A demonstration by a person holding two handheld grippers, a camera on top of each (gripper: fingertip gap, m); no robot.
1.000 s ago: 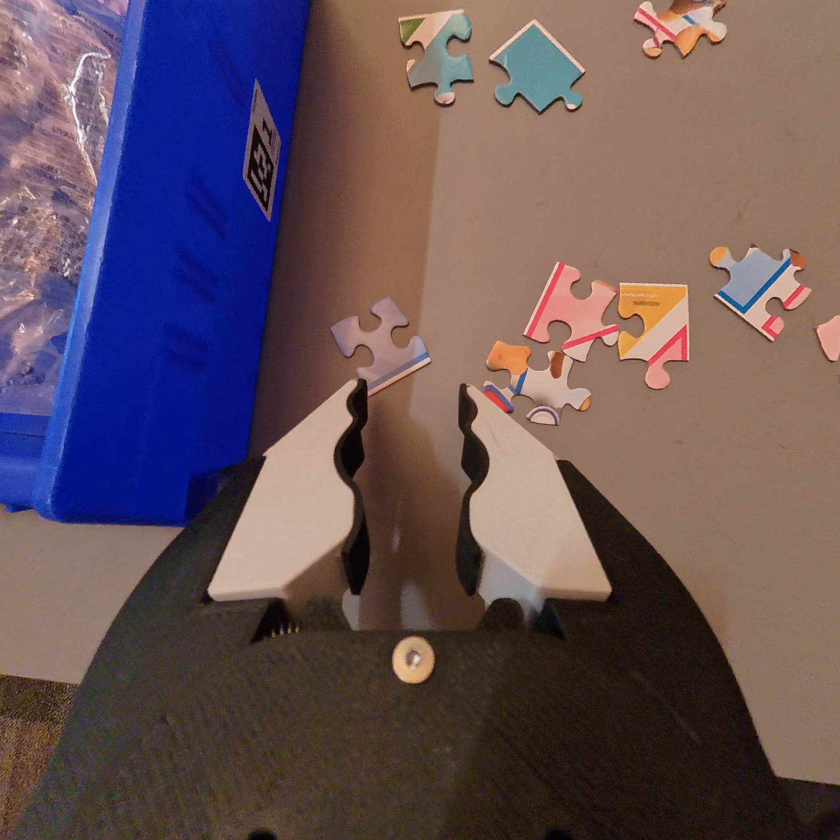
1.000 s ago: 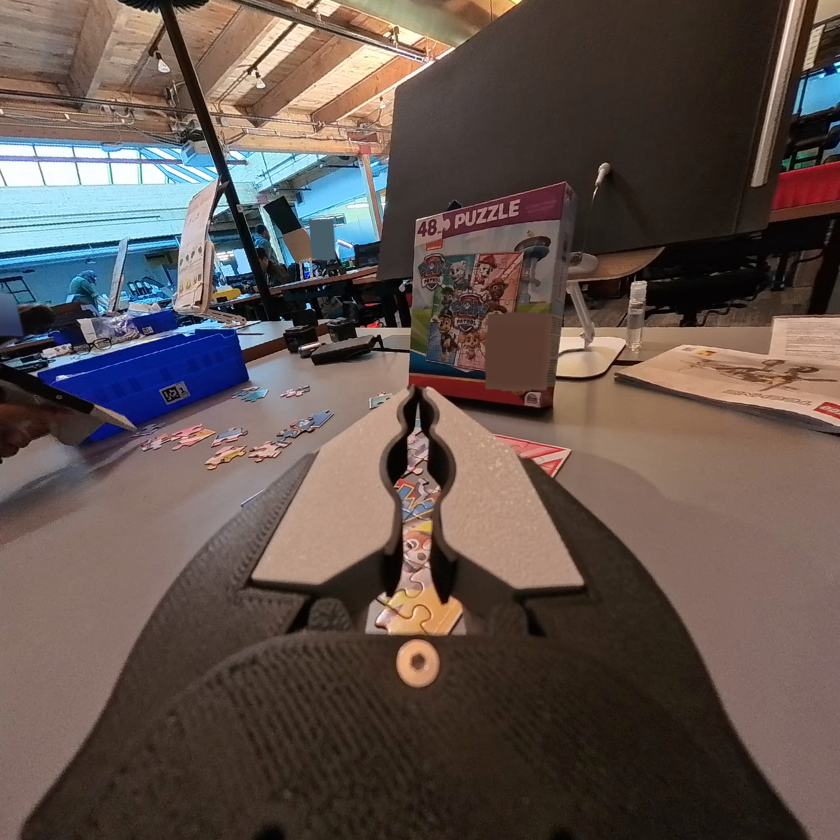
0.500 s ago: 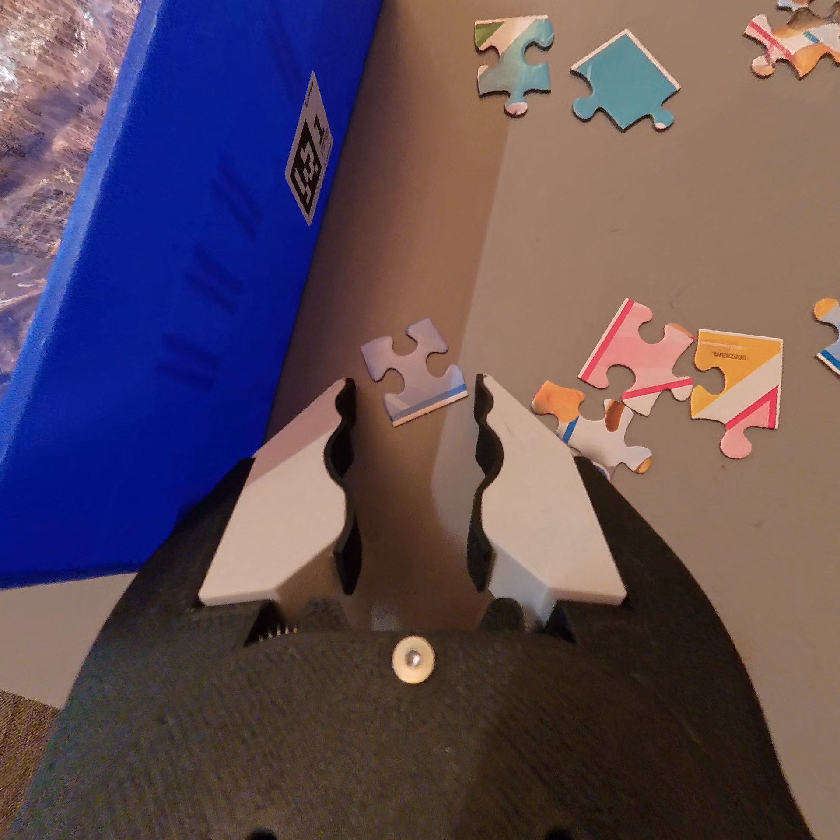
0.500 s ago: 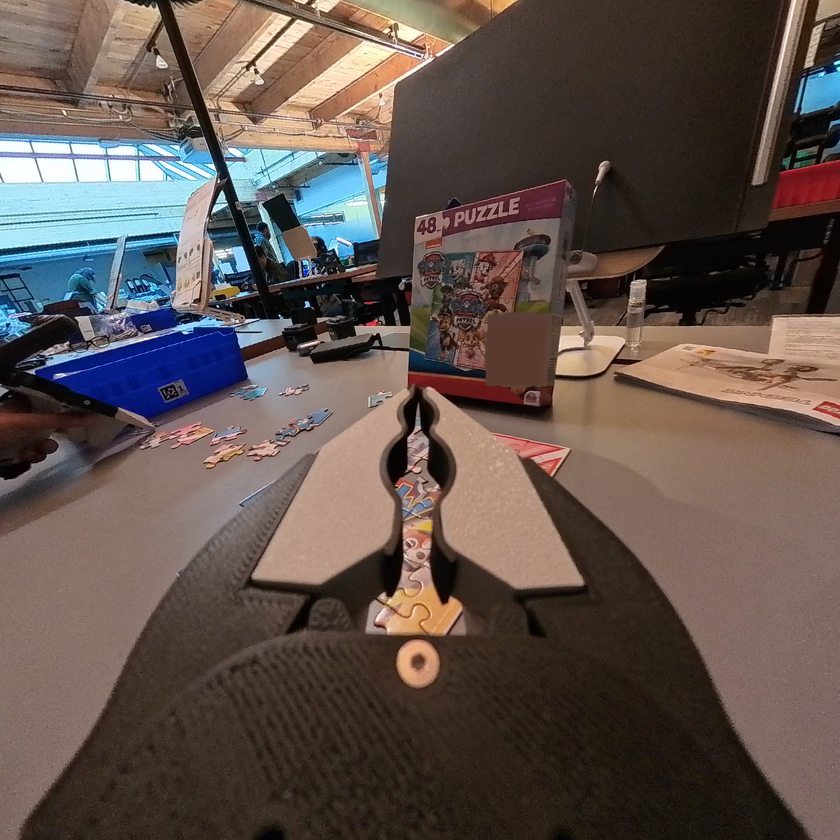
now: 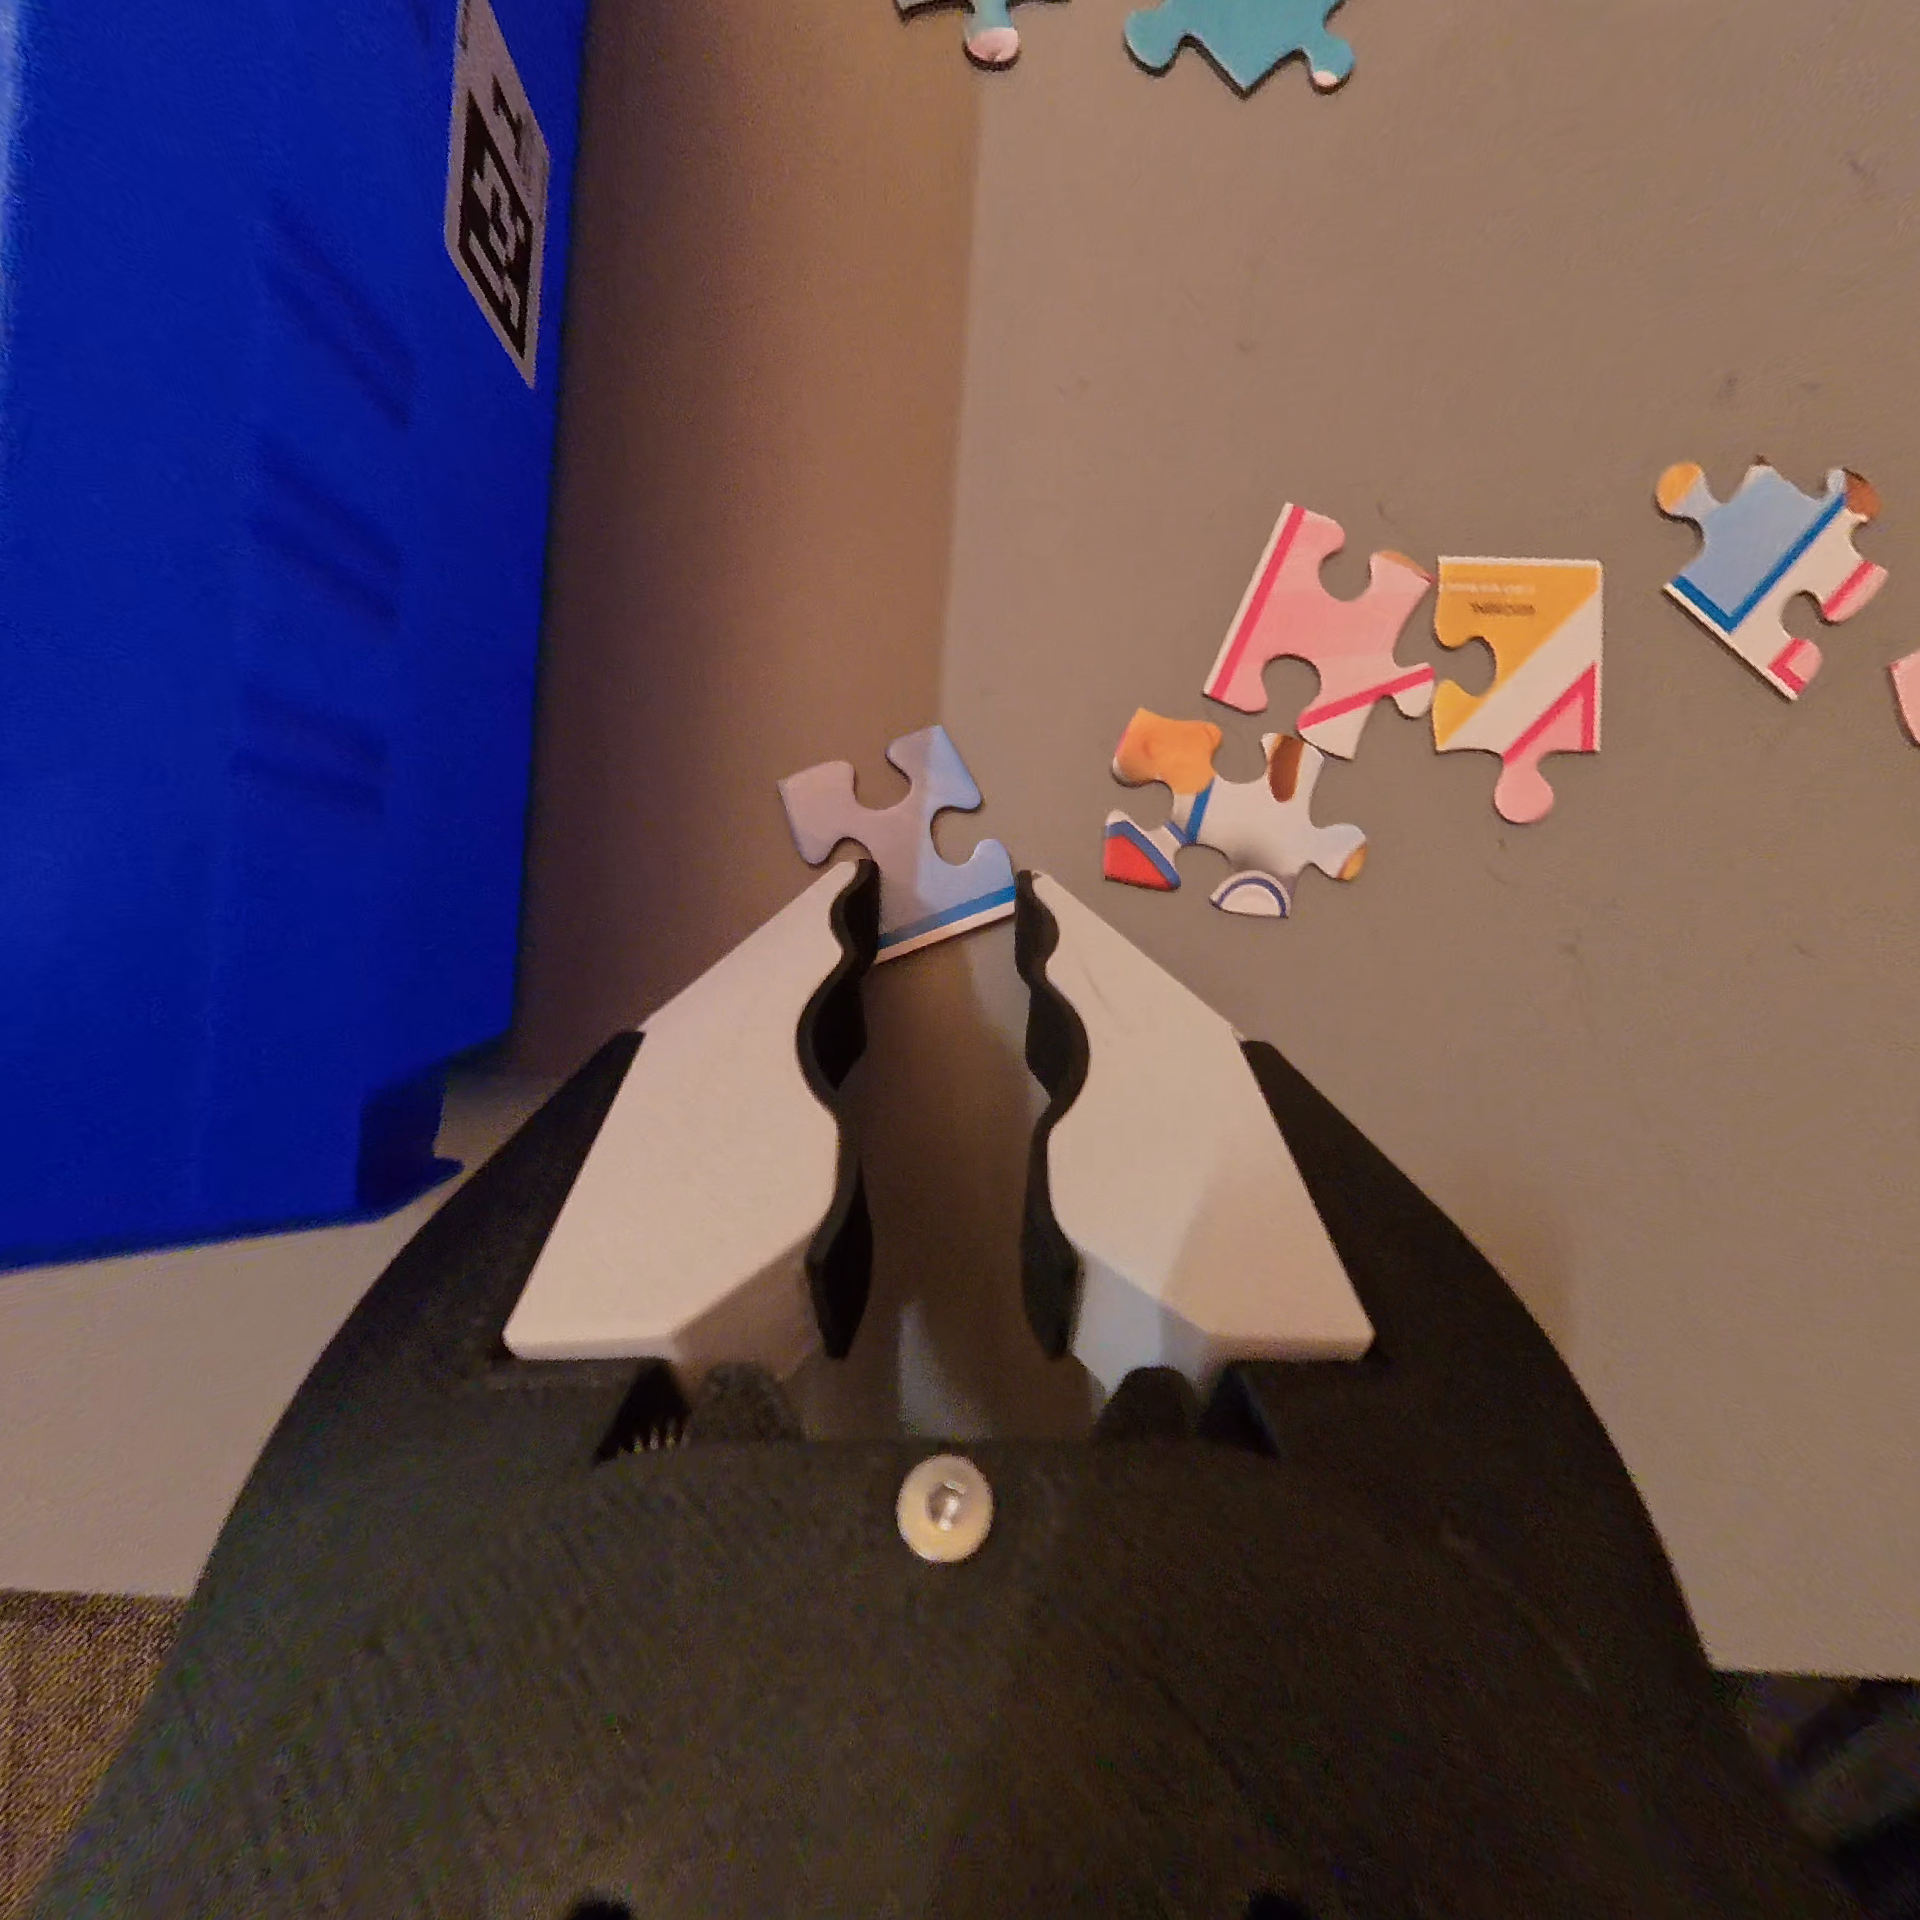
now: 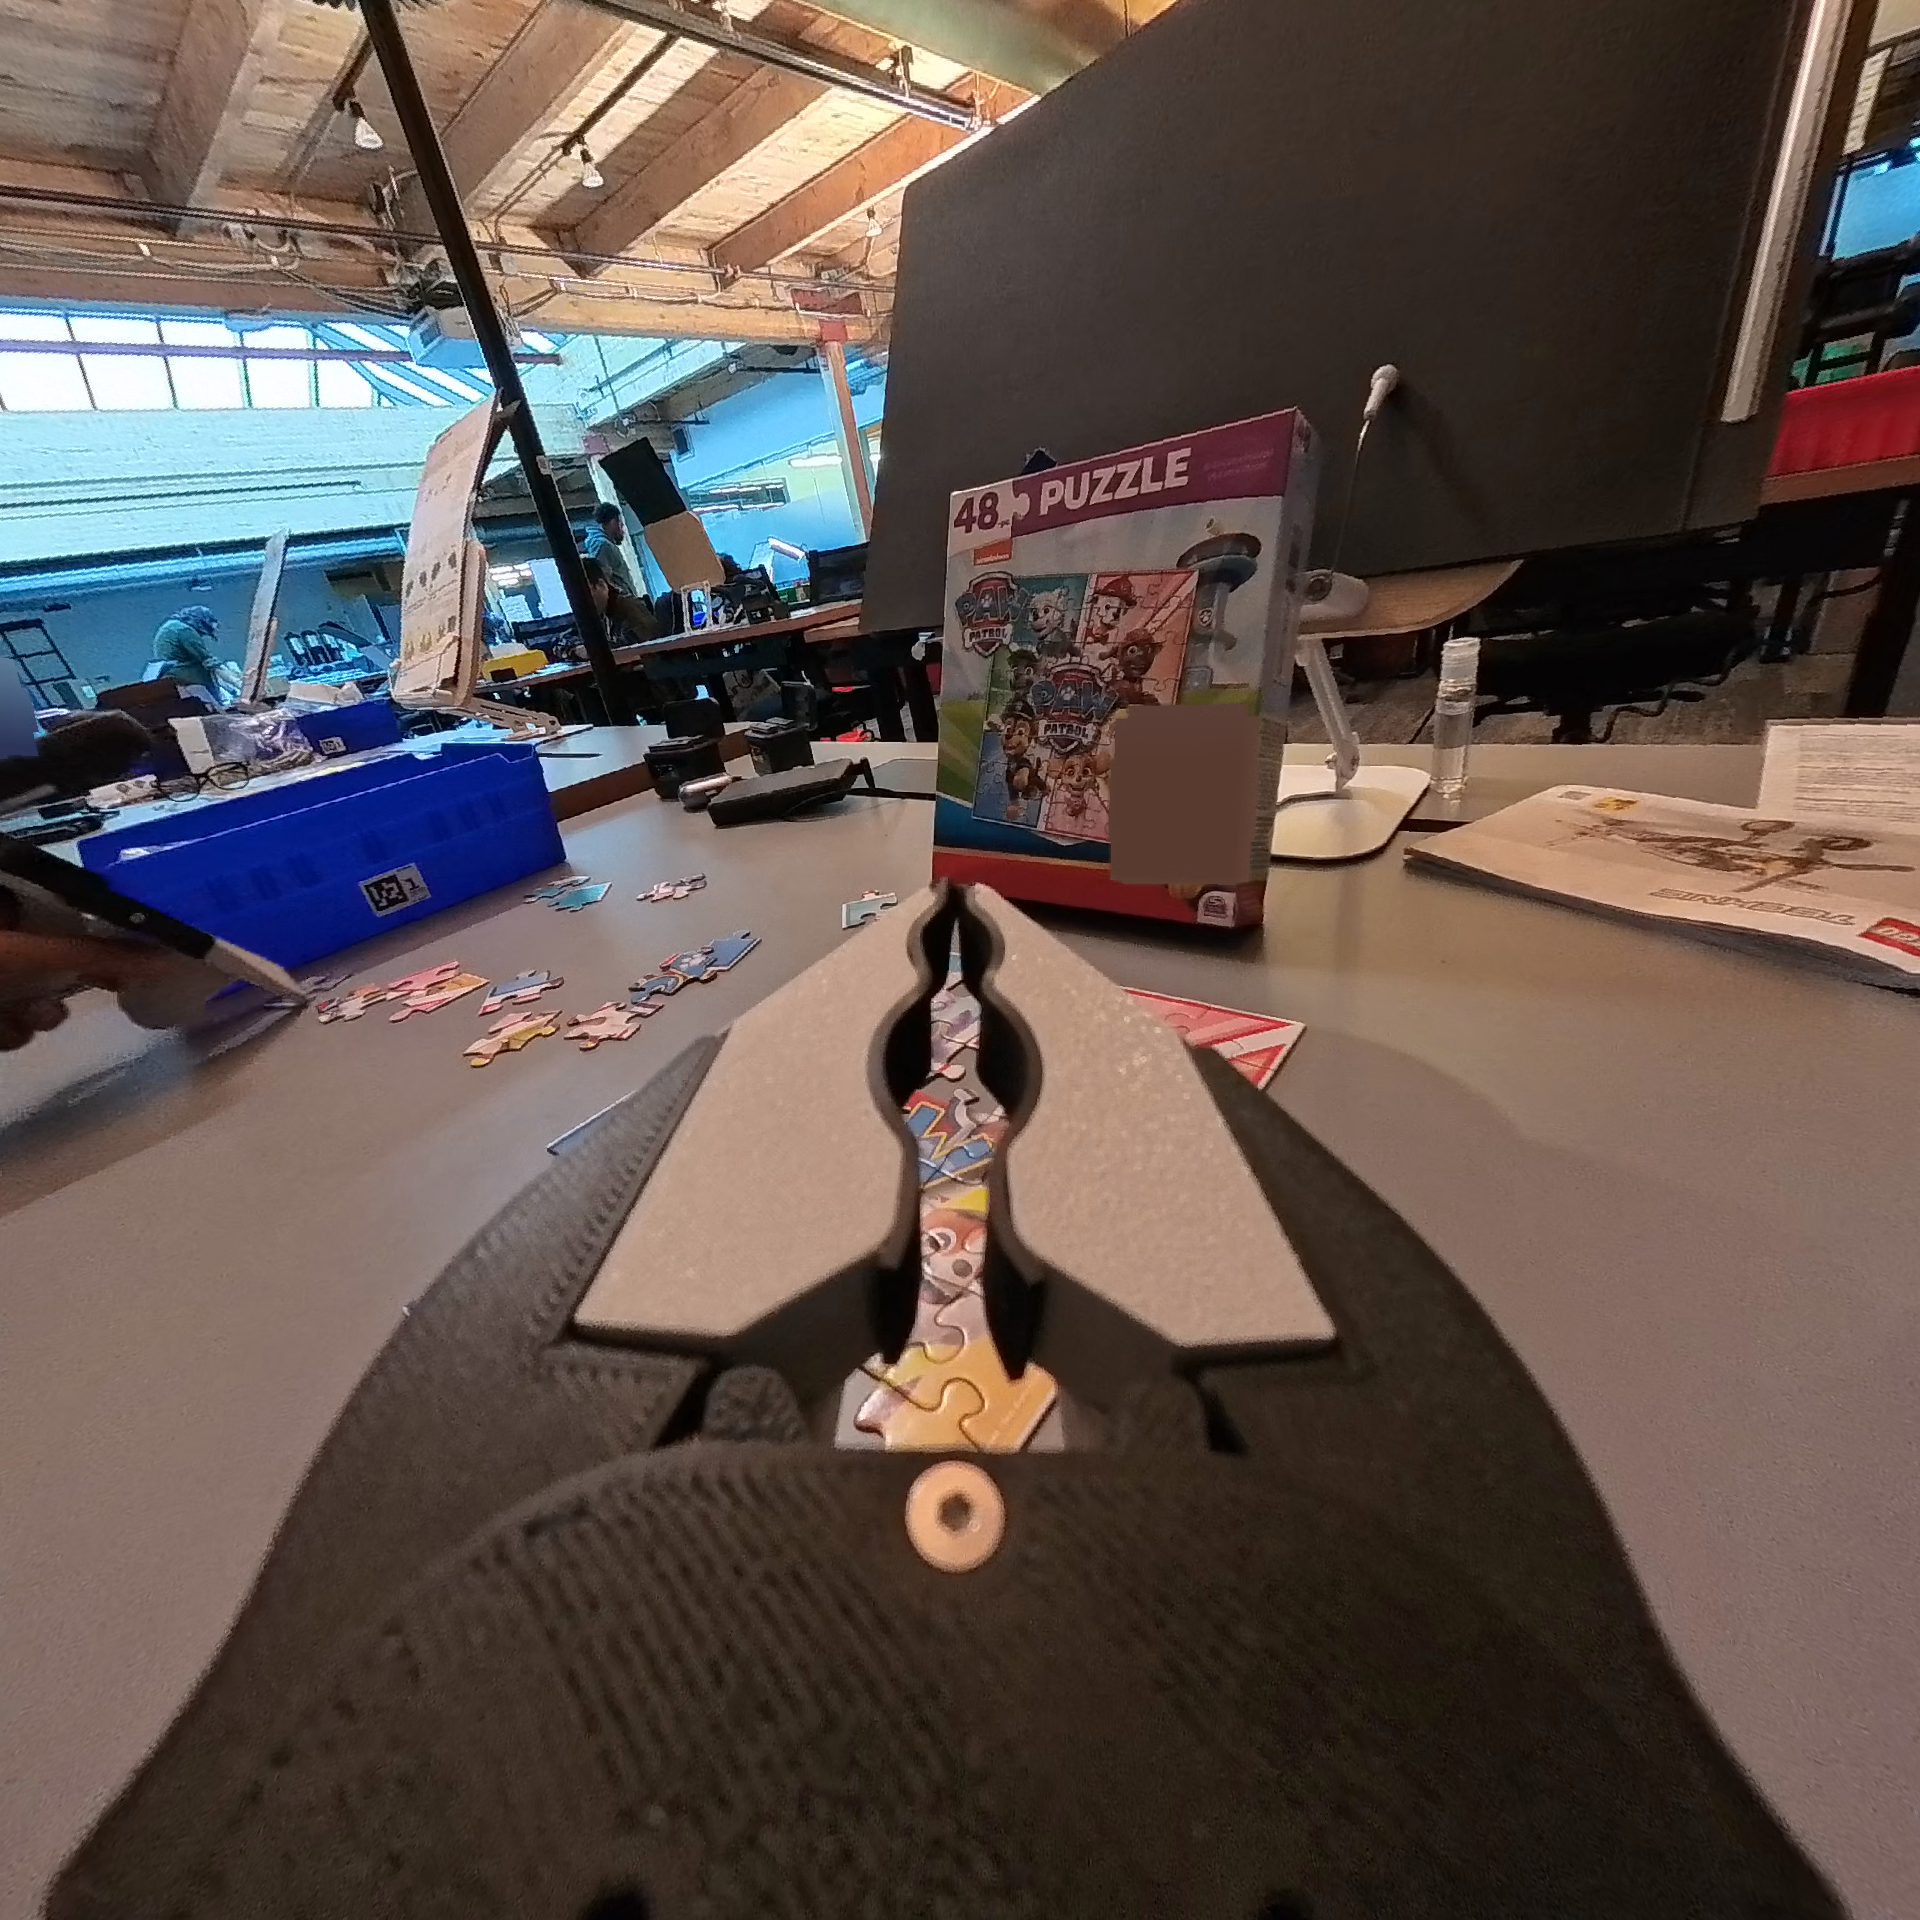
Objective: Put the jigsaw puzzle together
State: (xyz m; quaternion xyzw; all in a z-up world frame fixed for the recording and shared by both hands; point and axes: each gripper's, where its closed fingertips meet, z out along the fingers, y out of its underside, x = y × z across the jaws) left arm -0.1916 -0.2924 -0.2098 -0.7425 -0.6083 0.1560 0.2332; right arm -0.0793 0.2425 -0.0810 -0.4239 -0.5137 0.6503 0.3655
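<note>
My left gripper is low over the grey table, just right of a blue bin. Its tips are shut on the edges of a pale blue puzzle piece with a blue stripe, which sticks out ahead of them. The left gripper also shows far left in the right wrist view, next to that bin. My right gripper is shut with nothing between its pads. It hovers over an assembled part of the puzzle on the table.
Loose pieces lie right of the left gripper: an orange-and-white one, a pink one, a yellow one and a blue-and-white one. A puzzle box stands ahead of the right gripper, with a booklet to its right. The gap from one gripper's tips to the other's is roughly 55 cm.
The left gripper opened wider, moved forward around the pale blue piece, then closed on it; the piece has turned a little. The right gripper has not moved.
</note>
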